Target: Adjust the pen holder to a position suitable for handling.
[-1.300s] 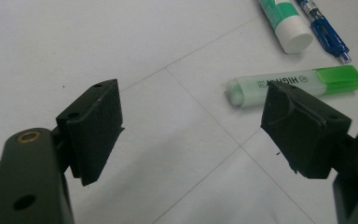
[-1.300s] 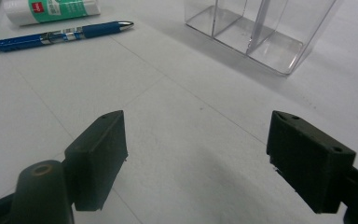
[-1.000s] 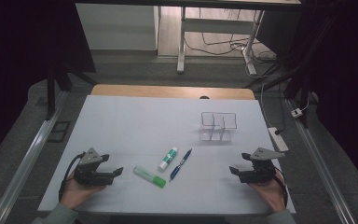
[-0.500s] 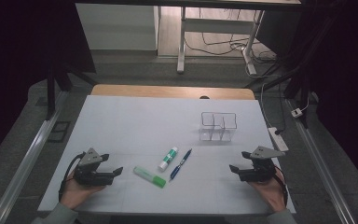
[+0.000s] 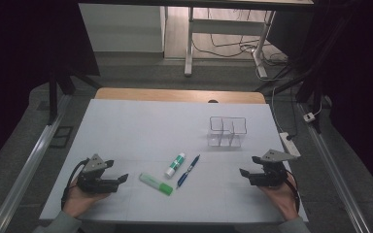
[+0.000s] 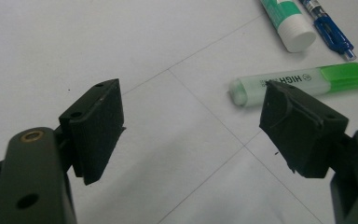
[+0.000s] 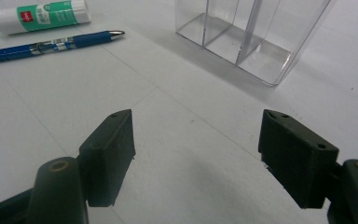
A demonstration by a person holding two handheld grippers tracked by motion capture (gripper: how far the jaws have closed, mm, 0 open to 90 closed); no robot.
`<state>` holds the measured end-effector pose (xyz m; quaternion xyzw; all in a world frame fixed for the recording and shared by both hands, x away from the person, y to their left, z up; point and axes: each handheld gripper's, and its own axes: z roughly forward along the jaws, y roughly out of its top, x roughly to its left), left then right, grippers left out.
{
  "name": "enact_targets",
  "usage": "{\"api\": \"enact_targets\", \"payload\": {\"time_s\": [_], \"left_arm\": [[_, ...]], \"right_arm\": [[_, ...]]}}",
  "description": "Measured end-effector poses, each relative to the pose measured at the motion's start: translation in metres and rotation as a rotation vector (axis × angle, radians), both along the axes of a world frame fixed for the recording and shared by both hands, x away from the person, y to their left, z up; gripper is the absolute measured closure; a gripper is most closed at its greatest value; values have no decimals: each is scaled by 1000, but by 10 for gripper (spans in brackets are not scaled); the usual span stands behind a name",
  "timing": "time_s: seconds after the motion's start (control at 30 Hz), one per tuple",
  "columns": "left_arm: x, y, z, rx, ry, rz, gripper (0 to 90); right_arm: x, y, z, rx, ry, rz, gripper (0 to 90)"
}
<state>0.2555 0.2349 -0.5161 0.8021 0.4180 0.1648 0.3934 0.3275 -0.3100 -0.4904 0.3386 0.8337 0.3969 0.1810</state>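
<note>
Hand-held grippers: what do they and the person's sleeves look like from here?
Both the left hand-held gripper and right hand-held gripper are black, each topped by a grey three-cornered plate and trailing a black cable. Ribbed black pads have small screw holes. Sleeves look grey.

The room is dim and its edges sink to near black, while the white counter (image 5: 141, 126) catches soft, even light from above. Shadows are faint: a pale smudge lies on the sheet between the right tongs (image 7: 196, 154), another beside the clear organizer (image 7: 242, 37). No harsh glare. In both gripper views the black jaws sit close and slightly soft, with mild grain throughout.
</note>
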Motion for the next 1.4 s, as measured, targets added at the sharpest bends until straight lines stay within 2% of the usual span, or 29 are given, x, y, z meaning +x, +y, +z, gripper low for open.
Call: {"api": "enact_targets", "payload": {"time_s": [0.07, 0.33, 0.5, 0.57, 0.6, 0.67, 0.8, 0.87, 0.9, 1.0, 1.1, 1.13, 1.2, 1.4], "left_arm": [[0, 0, 0, 0, 1, -1, 211], [1, 0, 0, 0, 14, 4, 214], [1, 0, 2, -2, 13, 6, 214], [1, 0, 2, -5, 13, 5, 214], [1, 0, 2, -3, 14, 3, 214], [1, 0, 2, -2, 13, -2, 214], [2, 0, 1, -5, 12, -5, 215], [3, 0, 1, -3, 15, -5, 214], [3, 0, 1, -4, 16, -4, 214], [3, 0, 0, -3, 16, -6, 215], [3, 0, 1, -2, 14, -8, 214], [3, 0, 1, -2, 14, -9, 214], [3, 0, 1, -1, 12, -10, 214], [3, 0, 0, 2, 12, -11, 214]], "right_arm": [[2, 1, 3, -17, 2, -11, 291], [10, 3, 10, -32, 9, -51, 381], [20, 8, 16, -45, 27, -78, 444], [26, 9, 21, -56, 7, -122, 539], [26, 9, 21, -56, 7, -122, 539], [31, 9, 24, -54, -5, -157, 599], [49, 10, 27, -74, 10, -219, 757], [53, 10, 27, -78, 11, -228, 783], [61, 9, 27, -76, 23, -247, 834], [73, 7, 26, -62, 40, -265, 895], [81, 8, 25, -79, 44, -270, 896], [89, 10, 25, -119, 41, -277, 897], [96, 9, 25, -91, 48, -289, 897], [108, 9, 21, -79, 64, -303, 897]]}}
